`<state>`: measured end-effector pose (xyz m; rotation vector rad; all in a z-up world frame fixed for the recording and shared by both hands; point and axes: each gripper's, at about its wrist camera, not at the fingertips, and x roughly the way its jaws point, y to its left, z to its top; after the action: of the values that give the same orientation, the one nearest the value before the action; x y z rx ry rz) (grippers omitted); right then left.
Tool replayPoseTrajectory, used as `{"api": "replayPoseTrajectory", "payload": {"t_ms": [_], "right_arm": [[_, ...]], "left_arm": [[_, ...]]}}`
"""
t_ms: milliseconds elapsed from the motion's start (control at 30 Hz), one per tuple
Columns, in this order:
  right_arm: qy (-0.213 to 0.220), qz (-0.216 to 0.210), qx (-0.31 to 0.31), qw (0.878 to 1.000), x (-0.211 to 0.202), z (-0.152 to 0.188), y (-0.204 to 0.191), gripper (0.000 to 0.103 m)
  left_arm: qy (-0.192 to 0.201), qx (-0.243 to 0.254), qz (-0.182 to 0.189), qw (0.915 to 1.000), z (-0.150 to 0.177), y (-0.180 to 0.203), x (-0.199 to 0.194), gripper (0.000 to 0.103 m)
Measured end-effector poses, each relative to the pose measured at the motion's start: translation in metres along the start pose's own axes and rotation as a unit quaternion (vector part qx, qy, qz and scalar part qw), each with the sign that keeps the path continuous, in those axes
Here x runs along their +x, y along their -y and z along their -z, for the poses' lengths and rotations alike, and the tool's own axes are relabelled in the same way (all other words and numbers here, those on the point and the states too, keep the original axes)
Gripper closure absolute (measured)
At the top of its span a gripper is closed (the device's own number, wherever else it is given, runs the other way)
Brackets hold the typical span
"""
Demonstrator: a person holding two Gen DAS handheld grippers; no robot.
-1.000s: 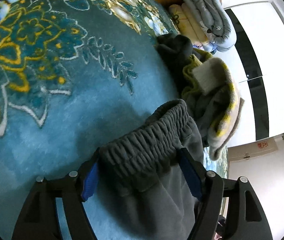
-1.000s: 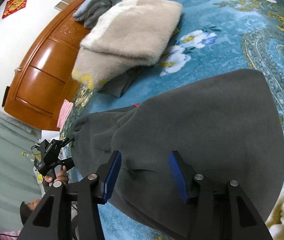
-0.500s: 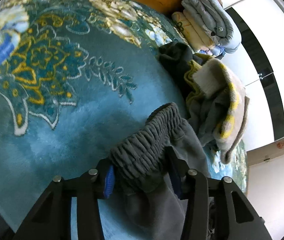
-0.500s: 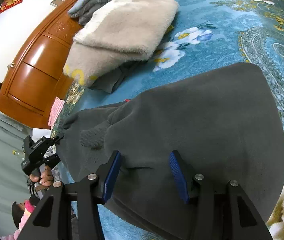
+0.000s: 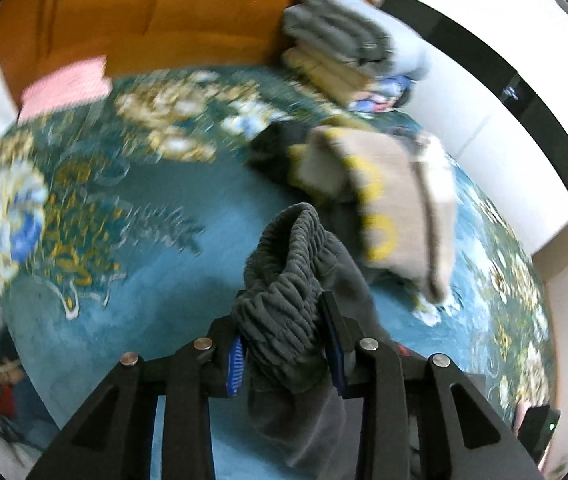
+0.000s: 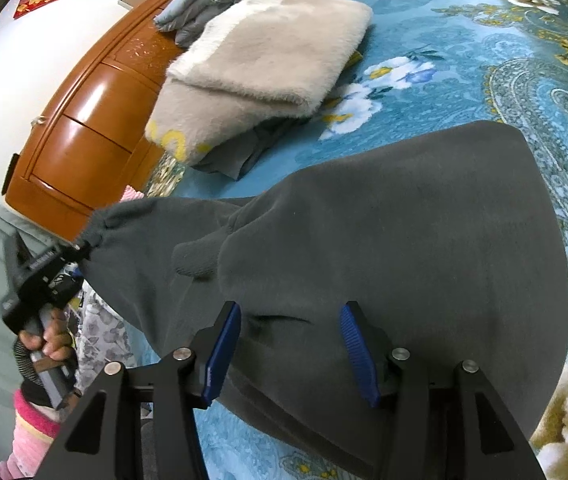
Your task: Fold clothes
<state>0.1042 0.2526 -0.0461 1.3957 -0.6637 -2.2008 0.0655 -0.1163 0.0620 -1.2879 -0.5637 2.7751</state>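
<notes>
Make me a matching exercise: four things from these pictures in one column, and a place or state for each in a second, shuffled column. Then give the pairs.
1. left claw
2. right claw
3. beige fleece blanket
4. wooden headboard

A. folded, lying on darker clothes
B. shut on the elastic waistband
C. open over the grey trousers
D. stands at the edge of the blue floral bedspread

Pairs: 1-B, 2-C, 3-A, 4-D
</notes>
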Motion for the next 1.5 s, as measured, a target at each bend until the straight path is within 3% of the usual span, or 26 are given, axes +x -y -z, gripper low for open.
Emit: {"api": "replayPoseTrajectory", "payload": {"t_ms": [133, 333, 433, 567, 700, 833, 867, 900, 967, 1100, 1200, 1267, 1367, 1433, 1500], "right_arm": [[0.002, -0.008, -0.002, 1.000, -0.007, 0.003, 0.003, 0.047], [0.012, -0.013, 0.001, 1.000, -0.024, 0.008, 0.011, 0.046], [0.023, -0.015, 0.009, 1.000, -0.036, 0.012, 0.019, 0.046], [0.037, -0.008, 0.026, 0.999, -0.053, 0.017, 0.036, 0.046], [0.046, -0.002, 0.048, 0.998, -0.066, 0.023, 0.055, 0.046], [0.053, 0.002, 0.063, 0.997, -0.076, 0.027, 0.068, 0.046], [0.055, 0.001, 0.065, 0.996, -0.078, 0.027, 0.069, 0.046], [0.055, 0.004, 0.064, 0.996, -0.079, 0.027, 0.069, 0.046], [0.055, 0.005, 0.063, 0.996, -0.080, 0.027, 0.070, 0.046], [0.055, 0.004, 0.060, 0.997, -0.084, 0.027, 0.069, 0.046], [0.062, 0.000, 0.058, 0.996, -0.090, 0.027, 0.070, 0.046], [0.070, -0.013, 0.057, 0.996, -0.097, 0.026, 0.069, 0.044], [0.078, -0.033, 0.052, 0.995, -0.103, 0.025, 0.066, 0.041], [0.084, -0.034, 0.041, 0.995, -0.104, 0.022, 0.058, 0.041], [0.093, -0.036, 0.026, 0.995, -0.106, 0.018, 0.047, 0.041]], "left_arm": [[0.022, 0.076, 0.009, 0.9968, 0.002, 0.060, -0.024, 0.069], [0.035, 0.189, 0.047, 0.9802, 0.025, 0.160, -0.040, 0.070], [0.031, 0.250, 0.059, 0.9659, 0.047, 0.205, -0.034, 0.071], [-0.015, 0.305, 0.069, 0.9497, 0.089, 0.247, -0.006, 0.071], [-0.041, 0.372, 0.051, 0.9260, 0.139, 0.276, 0.018, 0.071], [-0.055, 0.411, 0.017, 0.9096, 0.169, 0.293, 0.032, 0.070], [-0.054, 0.413, 0.014, 0.9091, 0.171, 0.294, 0.032, 0.068], [-0.053, 0.414, 0.013, 0.9088, 0.172, 0.295, 0.032, 0.067], [-0.067, 0.405, 0.037, 0.9112, 0.168, 0.293, 0.030, 0.050], [-0.097, 0.358, 0.112, 0.9217, 0.151, 0.277, 0.013, 0.046], [-0.082, 0.304, 0.154, 0.9366, 0.129, 0.247, -0.002, 0.041], [-0.064, 0.257, 0.142, 0.9537, 0.108, 0.216, -0.002, 0.038], [-0.062, 0.192, 0.059, 0.9776, 0.090, 0.170, 0.022, 0.038], [-0.074, 0.165, 0.027, 0.9832, 0.090, 0.147, 0.037, 0.038], [-0.098, 0.156, 0.012, 0.9829, 0.099, 0.133, 0.050, 0.038]]}}
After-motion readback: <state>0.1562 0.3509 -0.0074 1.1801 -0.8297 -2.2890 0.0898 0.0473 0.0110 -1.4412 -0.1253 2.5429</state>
